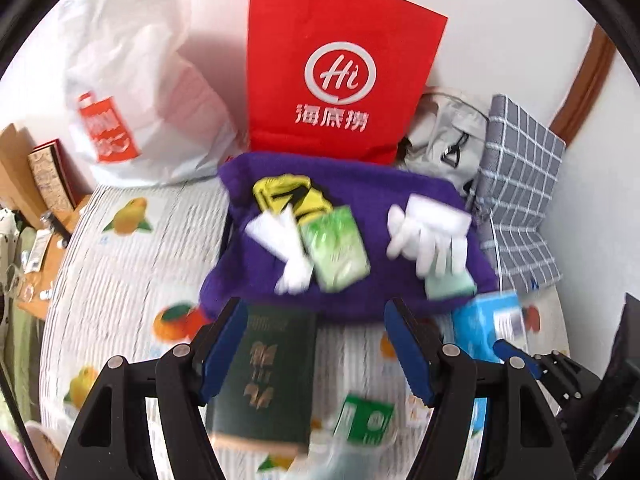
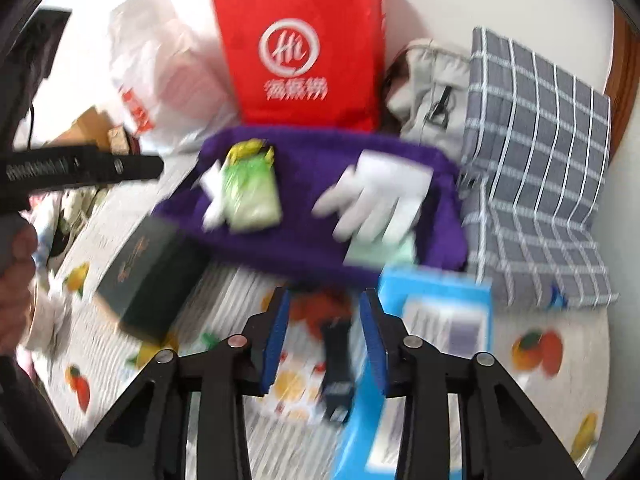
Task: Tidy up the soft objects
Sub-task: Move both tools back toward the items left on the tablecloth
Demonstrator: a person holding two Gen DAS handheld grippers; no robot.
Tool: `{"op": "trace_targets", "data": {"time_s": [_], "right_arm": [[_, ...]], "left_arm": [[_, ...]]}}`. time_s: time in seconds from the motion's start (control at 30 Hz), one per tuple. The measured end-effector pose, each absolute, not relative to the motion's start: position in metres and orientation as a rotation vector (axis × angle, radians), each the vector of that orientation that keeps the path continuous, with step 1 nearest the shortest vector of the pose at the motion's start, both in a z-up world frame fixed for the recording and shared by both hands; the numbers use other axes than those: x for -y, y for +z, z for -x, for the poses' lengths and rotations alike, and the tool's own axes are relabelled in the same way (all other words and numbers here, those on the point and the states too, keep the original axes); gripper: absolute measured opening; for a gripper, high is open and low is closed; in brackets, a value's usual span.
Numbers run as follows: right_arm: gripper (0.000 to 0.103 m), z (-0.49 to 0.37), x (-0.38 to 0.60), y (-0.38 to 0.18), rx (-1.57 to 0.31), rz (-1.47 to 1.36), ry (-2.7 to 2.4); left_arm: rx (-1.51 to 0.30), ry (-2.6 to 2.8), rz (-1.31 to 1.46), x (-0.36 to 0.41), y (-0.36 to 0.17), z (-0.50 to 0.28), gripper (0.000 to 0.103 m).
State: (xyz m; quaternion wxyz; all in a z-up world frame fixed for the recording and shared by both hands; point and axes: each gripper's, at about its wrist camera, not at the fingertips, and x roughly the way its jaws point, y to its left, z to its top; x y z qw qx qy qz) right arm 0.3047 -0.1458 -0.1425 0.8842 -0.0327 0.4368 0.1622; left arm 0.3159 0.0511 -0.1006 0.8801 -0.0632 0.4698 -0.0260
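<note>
The white glove lies on the purple cloth's right half, fingers pointing left, ahead and slightly right of the empty, half-closed right gripper, nearer than the wide-open, empty left gripper.

A fruit-printed cloth is spread over the supporting surface. On it are laid a purple cloth, a dark green box, a light blue box and a small green-and-white packet.
</note>
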Motion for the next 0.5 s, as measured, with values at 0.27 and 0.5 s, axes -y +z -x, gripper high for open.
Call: {"op": "trace_targets", "data": {"time_s": [0.27,0.5], "right_arm": [[0.038,-0.256,0.120,-0.171,-0.945,0.072,0.378],[0.038,-0.246,0.099,-0.199,-0.935,0.167,0.293]], "left_arm": [[-1.009,-0.034,0.157,-0.071,-0.133,-0.254,0.069],[-1.046,-0.039,0.233,-0.093,-0.168,-0.229,0.069]]}}
